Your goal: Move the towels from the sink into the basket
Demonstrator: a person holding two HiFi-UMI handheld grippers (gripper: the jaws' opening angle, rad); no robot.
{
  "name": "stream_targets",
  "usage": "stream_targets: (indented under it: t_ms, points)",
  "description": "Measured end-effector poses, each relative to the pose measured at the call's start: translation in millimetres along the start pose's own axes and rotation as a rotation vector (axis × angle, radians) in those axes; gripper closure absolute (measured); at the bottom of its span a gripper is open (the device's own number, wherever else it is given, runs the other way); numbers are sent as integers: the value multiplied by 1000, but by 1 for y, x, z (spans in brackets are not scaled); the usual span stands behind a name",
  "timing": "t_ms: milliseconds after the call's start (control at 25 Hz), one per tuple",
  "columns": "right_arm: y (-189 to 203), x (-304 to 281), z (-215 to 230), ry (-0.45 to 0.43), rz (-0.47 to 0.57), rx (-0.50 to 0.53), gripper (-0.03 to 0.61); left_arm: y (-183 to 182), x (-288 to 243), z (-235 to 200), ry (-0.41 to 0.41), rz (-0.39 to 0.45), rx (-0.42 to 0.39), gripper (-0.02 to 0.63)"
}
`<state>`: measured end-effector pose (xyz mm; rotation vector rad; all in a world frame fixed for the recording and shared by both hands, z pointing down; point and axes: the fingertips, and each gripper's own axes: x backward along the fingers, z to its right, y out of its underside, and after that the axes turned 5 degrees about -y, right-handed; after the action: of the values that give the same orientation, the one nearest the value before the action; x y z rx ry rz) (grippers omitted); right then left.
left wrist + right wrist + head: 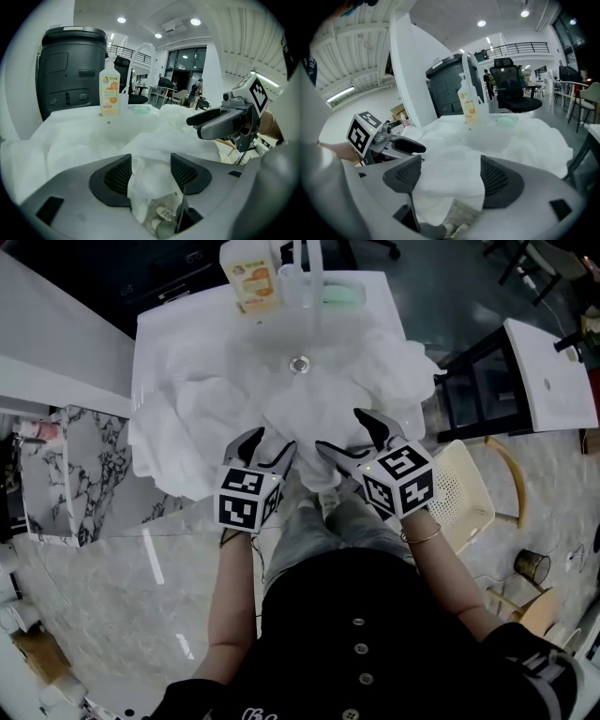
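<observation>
Your left gripper (270, 444) and right gripper (345, 432), jaws apart, straddled folds of the towels (202, 418) heaped in the sink (155, 329) — a deep, firm bite looked wise before lifting toward the basket (469, 498).

White towels (309, 413) are seen heaped and crumpled in a white rectangular sink (173, 334), spilled over its front and left rims (the drain (299, 363) is exposed mid-basin). A cream perforated basket (464, 495) is set apart at right.
</observation>
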<state>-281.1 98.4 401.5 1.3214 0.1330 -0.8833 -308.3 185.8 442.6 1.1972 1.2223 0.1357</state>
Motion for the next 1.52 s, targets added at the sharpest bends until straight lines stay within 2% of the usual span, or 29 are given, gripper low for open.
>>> stream_targets:
  t_ms: [200,520,680,840,1160,1520]
  points:
    - [7,-9,5,-21,-14,-51,189,5,-8,1,7,-10,25,376]
    - [36,-28,11,-12,-105,-96,149,16,-14,-1,4,-38,26,376]
    - [43,-33,13,-14,-135,-80,135,19,-17,-1,5,-50,22,376]
    - [53,-41,10,-28,-191,-67,149,23,-20,0,5,-70,0,376]
    - [58,-48,-4,-87,-208,-102,274,26,-21,2,30,-82,-17,406]
    - [56,-38,-9,-76,-152,-92,394,24,-15,12,98,-56,-41,510]
